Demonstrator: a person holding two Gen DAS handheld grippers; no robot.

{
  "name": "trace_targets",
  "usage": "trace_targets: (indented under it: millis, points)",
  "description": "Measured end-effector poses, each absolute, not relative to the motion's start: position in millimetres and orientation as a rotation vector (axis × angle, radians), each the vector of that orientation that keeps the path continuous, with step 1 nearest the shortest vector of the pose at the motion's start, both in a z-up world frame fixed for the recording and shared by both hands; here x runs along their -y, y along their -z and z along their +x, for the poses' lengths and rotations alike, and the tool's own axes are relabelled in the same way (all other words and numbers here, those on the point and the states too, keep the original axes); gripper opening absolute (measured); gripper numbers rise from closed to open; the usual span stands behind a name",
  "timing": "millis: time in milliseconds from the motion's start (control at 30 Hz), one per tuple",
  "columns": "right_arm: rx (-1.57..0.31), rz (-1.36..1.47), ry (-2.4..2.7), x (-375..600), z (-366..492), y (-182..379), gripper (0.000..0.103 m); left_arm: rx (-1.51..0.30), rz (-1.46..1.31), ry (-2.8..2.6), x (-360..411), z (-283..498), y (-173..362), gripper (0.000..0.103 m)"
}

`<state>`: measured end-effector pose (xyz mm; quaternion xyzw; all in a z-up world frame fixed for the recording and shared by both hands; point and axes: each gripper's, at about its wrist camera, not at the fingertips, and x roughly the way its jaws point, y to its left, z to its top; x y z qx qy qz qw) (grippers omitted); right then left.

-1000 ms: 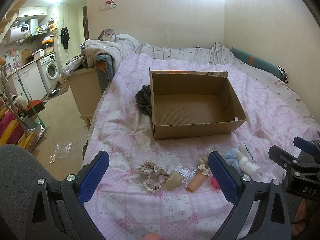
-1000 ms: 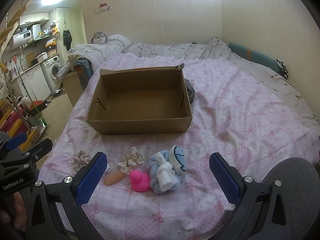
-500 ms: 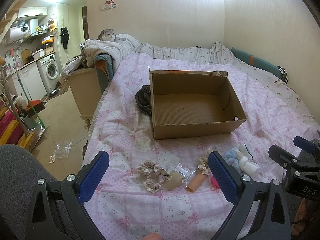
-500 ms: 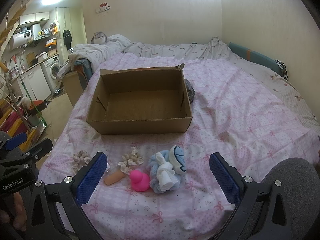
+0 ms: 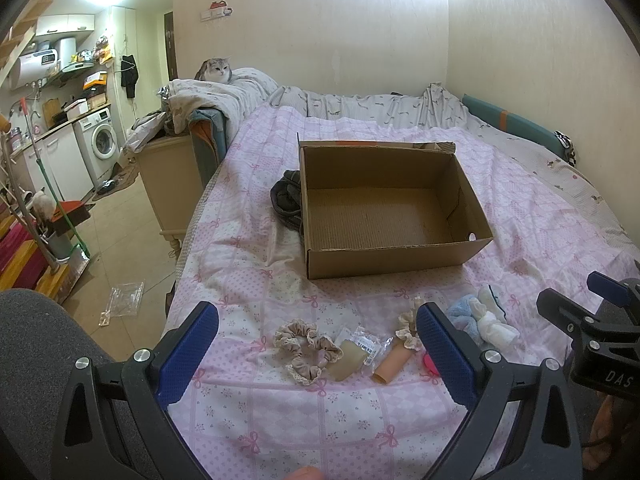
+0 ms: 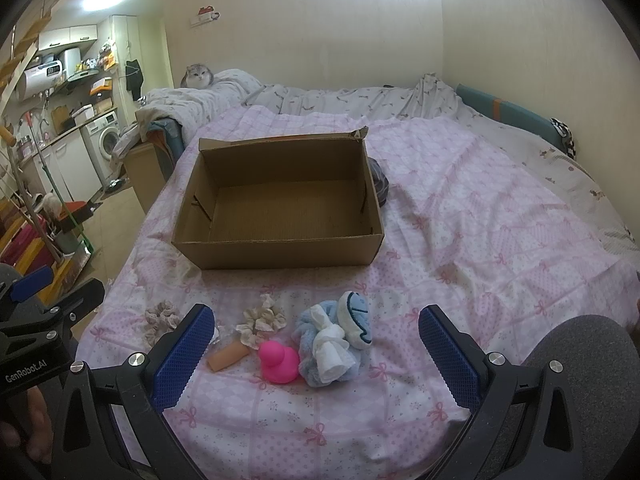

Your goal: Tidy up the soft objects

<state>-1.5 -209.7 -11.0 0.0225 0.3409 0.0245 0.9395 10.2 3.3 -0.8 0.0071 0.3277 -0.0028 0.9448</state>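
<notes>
An open, empty cardboard box (image 5: 384,212) (image 6: 280,208) stands on the pink bedspread. In front of it lie beige scrunchies (image 5: 306,344) (image 6: 262,320), a peach tube (image 5: 394,364) (image 6: 228,356), a clear packet (image 5: 362,344), a pink rubber duck (image 6: 278,362), a blue-and-white cloth bundle (image 6: 328,344) (image 5: 480,320) and a round plush (image 6: 356,318). My left gripper (image 5: 318,354) is open above the scrunchies and packet. My right gripper (image 6: 316,356) is open above the duck and bundle. Both are empty.
A dark garment (image 5: 286,200) lies beside the box. A cat (image 5: 214,70) sits on bedding at the head of the bed. A nightstand (image 5: 172,184) and kitchen area (image 5: 80,140) lie to the left, past the bed's edge. Walls bound the far side and right.
</notes>
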Motion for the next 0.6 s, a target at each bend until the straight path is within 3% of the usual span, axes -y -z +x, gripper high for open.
trace_targets:
  millis: [600]
  points:
    - [-0.764, 0.097, -0.076, 224.3, 25.1, 4.9, 0.103, -0.778, -0.015, -0.028, -13.2, 48.9, -2.6, 0.099]
